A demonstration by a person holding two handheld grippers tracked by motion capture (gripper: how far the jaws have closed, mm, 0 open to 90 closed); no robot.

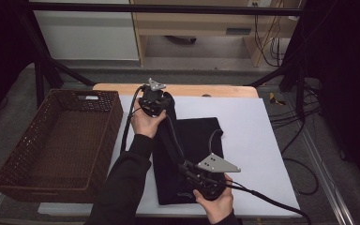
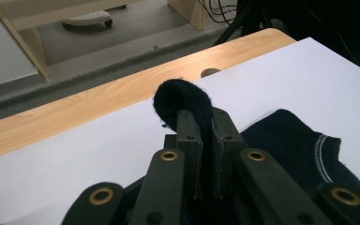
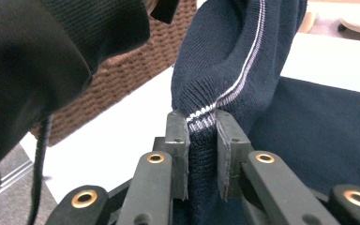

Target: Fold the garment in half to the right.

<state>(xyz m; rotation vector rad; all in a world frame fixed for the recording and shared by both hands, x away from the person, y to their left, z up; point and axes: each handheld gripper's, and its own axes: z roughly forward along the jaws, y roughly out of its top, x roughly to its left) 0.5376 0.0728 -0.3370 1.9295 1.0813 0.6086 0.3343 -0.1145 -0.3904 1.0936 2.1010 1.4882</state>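
Seen from the high view: dark knit sweater [image 1: 192,154] on the white sheet [image 1: 253,136] covering the bench [image 1: 192,90], wicker basket [image 1: 56,145] alongside. Left gripper [image 2: 200,123]: jaws nearly shut, pinching a rounded fold. Right gripper [image 3: 201,123]: jaws clamped on ribbed hem, white stripe [image 3: 248,70] revealed close up. Navy, partly lifted between both.

bare sheet [image 1: 258,136] right; wicker basket [image 1: 56,140] blocks left.
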